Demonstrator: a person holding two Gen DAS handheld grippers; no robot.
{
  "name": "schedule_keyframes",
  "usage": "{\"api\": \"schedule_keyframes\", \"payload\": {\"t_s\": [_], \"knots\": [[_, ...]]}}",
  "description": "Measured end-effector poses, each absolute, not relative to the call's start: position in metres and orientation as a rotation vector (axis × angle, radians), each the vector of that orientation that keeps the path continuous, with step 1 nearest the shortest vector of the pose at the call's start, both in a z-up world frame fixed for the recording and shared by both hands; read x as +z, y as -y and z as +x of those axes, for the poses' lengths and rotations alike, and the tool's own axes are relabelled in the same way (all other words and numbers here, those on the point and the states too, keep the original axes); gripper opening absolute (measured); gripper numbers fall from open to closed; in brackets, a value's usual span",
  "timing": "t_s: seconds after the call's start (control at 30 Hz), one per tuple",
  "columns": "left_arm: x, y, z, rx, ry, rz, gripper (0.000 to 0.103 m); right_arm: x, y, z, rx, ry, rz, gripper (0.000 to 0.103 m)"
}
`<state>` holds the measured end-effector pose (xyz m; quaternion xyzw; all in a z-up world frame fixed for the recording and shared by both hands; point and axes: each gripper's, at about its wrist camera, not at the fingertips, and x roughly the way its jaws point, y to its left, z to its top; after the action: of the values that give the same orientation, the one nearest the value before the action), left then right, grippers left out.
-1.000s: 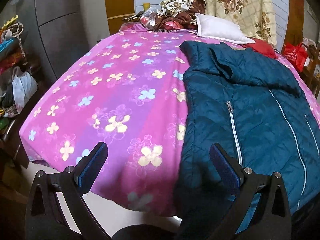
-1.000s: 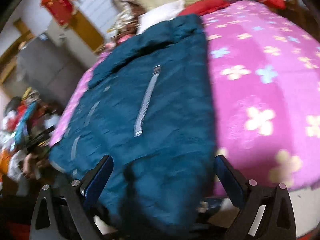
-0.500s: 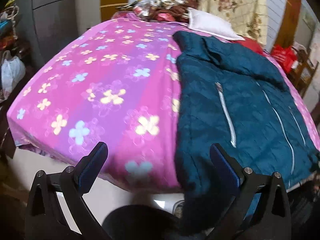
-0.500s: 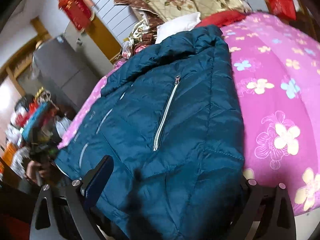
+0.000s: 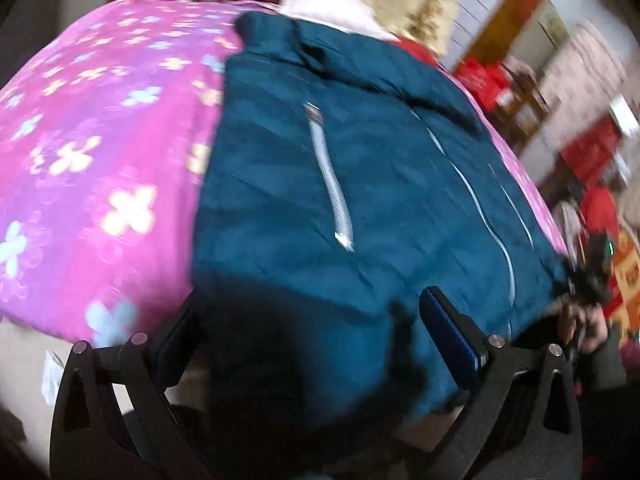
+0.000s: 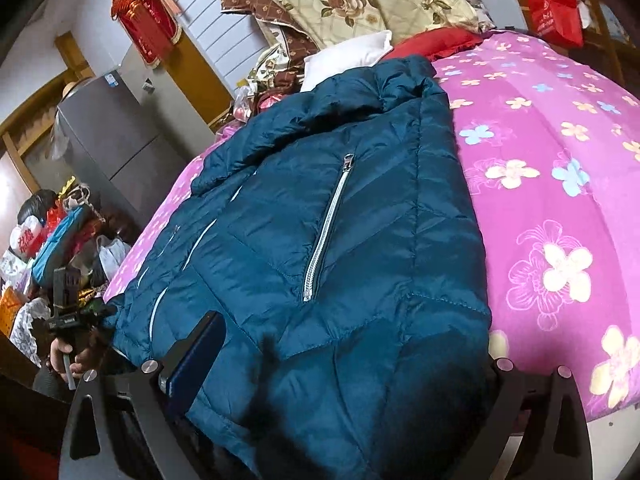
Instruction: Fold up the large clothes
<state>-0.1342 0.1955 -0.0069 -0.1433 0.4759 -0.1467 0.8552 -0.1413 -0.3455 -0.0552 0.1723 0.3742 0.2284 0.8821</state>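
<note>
A teal quilted jacket point(image 5: 360, 208) lies face up on a bed with a pink flowered cover point(image 5: 100, 128), its hem hanging over the near edge. It also shows in the right wrist view point(image 6: 320, 240). My left gripper point(image 5: 312, 336) is open, its jaws straddling the hem's left corner. My right gripper point(image 6: 352, 352) is open, its jaws straddling the hem's right corner. The left gripper and the hand holding it show at the jacket's other corner in the right wrist view point(image 6: 68, 316). The right gripper shows in the left wrist view point(image 5: 588, 280).
Pillows and folded bedding point(image 6: 352, 8) are piled at the head of the bed. A grey cabinet point(image 6: 116, 132) and piled bags point(image 6: 48, 240) stand on the left of the bed. Red bags point(image 5: 592, 152) and furniture stand on the right.
Both grippers have moved in over the jacket's hem. The left one swung right from the pink cover onto the jacket. The right one came closer and lower.
</note>
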Motion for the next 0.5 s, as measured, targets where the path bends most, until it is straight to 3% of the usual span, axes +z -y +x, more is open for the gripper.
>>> {"api": "schedule_keyframes", "payload": {"t_s": [0.1, 0.5], "knots": [[-0.011, -0.212, -0.132, -0.347, -1.017, -0.442, 0.101, -0.056, 0.348, -0.146, 0.467, -0.766, 0.392, 0.100], [-0.010, -0.203, -0.136, -0.458, -1.048, -0.474, 0.098, -0.055, 0.340, -0.149, 0.518, -0.791, 0.373, 0.100]]}}
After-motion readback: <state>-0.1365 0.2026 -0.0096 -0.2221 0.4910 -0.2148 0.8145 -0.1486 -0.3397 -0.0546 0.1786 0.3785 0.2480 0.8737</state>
